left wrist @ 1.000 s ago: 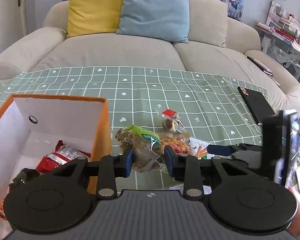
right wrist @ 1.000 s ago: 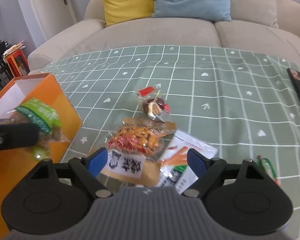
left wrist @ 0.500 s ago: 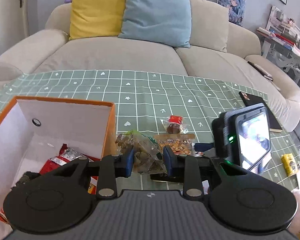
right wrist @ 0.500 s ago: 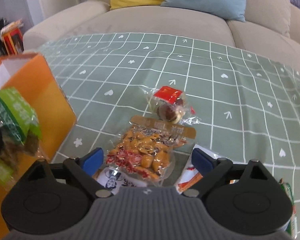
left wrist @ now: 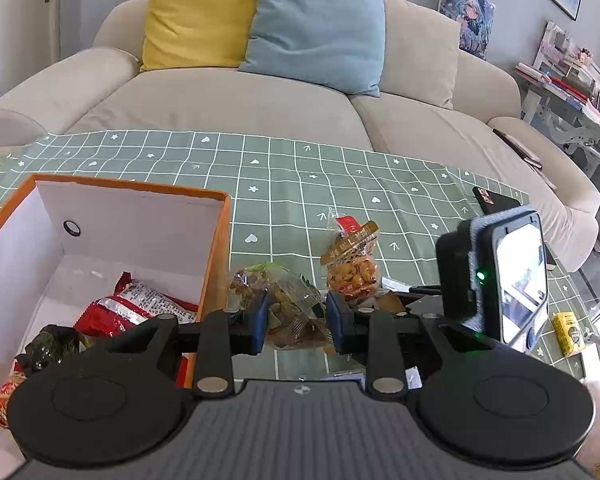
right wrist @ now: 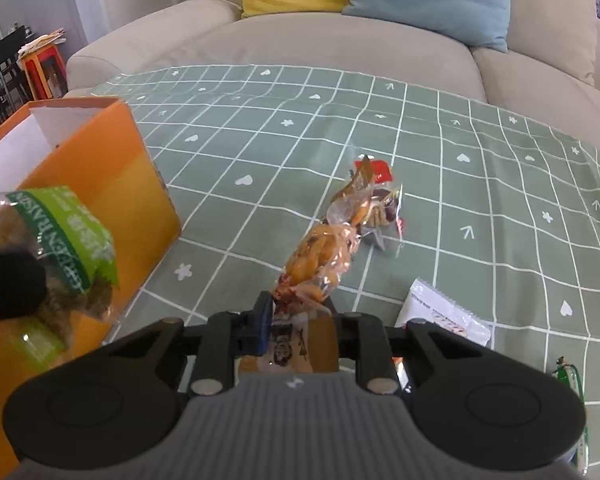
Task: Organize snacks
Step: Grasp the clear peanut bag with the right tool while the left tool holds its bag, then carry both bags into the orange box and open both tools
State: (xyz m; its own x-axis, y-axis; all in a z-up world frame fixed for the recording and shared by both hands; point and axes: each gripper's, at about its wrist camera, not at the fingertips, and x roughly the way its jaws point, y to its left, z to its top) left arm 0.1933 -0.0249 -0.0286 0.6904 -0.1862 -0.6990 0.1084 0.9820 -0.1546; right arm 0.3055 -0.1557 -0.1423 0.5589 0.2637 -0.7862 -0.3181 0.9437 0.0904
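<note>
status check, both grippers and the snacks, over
Left gripper shut on green raisin bag, beside orange box. Right gripper shut on orange snack bag, lifted. Red-topped packet and white packet on tablecloth.

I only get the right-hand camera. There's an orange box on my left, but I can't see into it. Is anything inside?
Observer: Yes. The left wrist view looks down into the orange box, and a red foil packet lies on its floor.
Operator: Anything else in there?
Observer: A dark crumpled packet sits beside the red one, nearer the camera.
Operator: And the green-labelled bag at my left edge, what's holding it?
Observer: The left gripper. Its blue pads are shut on it, to the right of the box's wall, not over the opening.
</note>
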